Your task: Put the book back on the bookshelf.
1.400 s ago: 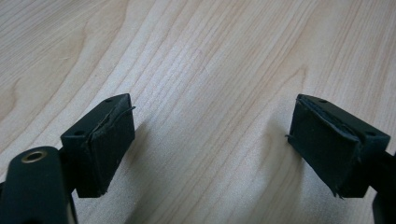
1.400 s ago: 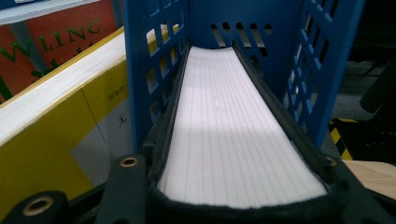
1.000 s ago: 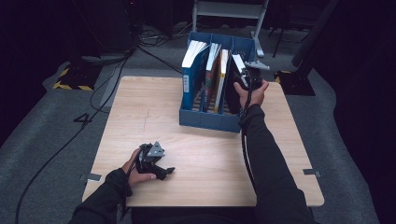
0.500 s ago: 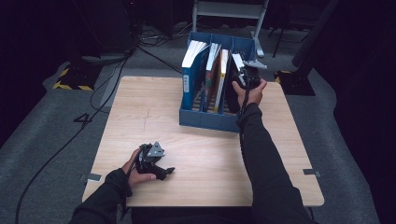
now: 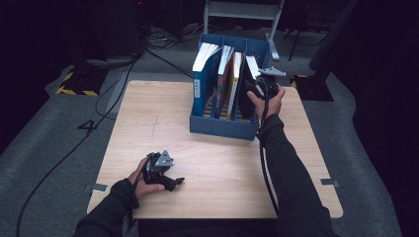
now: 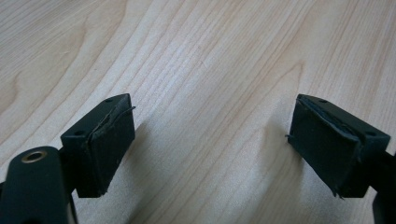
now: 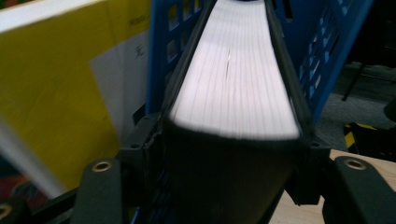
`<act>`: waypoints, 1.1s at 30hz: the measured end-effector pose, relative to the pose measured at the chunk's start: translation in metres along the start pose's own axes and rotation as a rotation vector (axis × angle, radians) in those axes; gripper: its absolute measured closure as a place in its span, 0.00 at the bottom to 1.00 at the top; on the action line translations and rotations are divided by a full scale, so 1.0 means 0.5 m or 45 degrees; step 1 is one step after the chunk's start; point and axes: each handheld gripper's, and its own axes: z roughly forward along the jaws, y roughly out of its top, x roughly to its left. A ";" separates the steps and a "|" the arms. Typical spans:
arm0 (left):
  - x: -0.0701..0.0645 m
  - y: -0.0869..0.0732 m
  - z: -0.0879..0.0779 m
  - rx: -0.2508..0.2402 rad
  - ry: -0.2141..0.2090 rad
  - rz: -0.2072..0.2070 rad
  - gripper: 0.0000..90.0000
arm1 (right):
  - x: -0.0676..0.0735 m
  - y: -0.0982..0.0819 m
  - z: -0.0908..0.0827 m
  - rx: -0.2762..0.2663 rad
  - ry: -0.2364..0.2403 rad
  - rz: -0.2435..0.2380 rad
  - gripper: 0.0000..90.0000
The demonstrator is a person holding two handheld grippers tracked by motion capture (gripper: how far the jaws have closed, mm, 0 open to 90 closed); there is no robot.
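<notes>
**Right gripper at a black book in a blue file rack**

A pale wooden table (image 5: 163,123) stands on grey carpet in a dark room. On its far half, right of centre, sits a blue slotted file rack (image 5: 222,126) with several upright compartments. A blue-spined book (image 5: 201,81) stands in the leftmost compartment, and thinner yellow and white volumes (image 5: 230,81) stand in the middle ones.

The black-covered book (image 7: 238,79) stands upright in the rightmost compartment, its white page edges facing the near side. The right gripper (image 5: 262,85) — held by a hand at the end of a dark sleeve that reaches across the table — is at the upper part of this book. In the right gripper view the book sits between the two jaws, one to each cover. The jaws have just been opening, and the pads look right against the covers, though I cannot tell whether they are pressing. A yellow cover (image 7: 56,84) shows beyond the rack's blue divider on the left.

The left gripper (image 5: 170,181) rests low on the near left part of the table, well apart from the rack. Its jaws are spread wide with nothing between them — bare wood grain shows between the pads (image 6: 109,140).
</notes>
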 end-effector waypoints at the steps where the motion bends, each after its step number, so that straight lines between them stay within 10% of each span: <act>1: 0.000 0.000 0.000 -0.001 0.002 -0.002 0.16 | -0.002 -0.005 -0.010 -0.005 0.016 0.004 0.43; 17: -0.001 0.000 0.000 -0.003 0.005 -0.006 0.16 | -0.019 -0.049 -0.026 0.011 0.151 -0.039 0.54; 33: -0.001 0.000 0.001 -0.004 -0.001 -0.002 0.16 | -0.014 -0.026 0.019 0.037 0.002 -0.010 0.57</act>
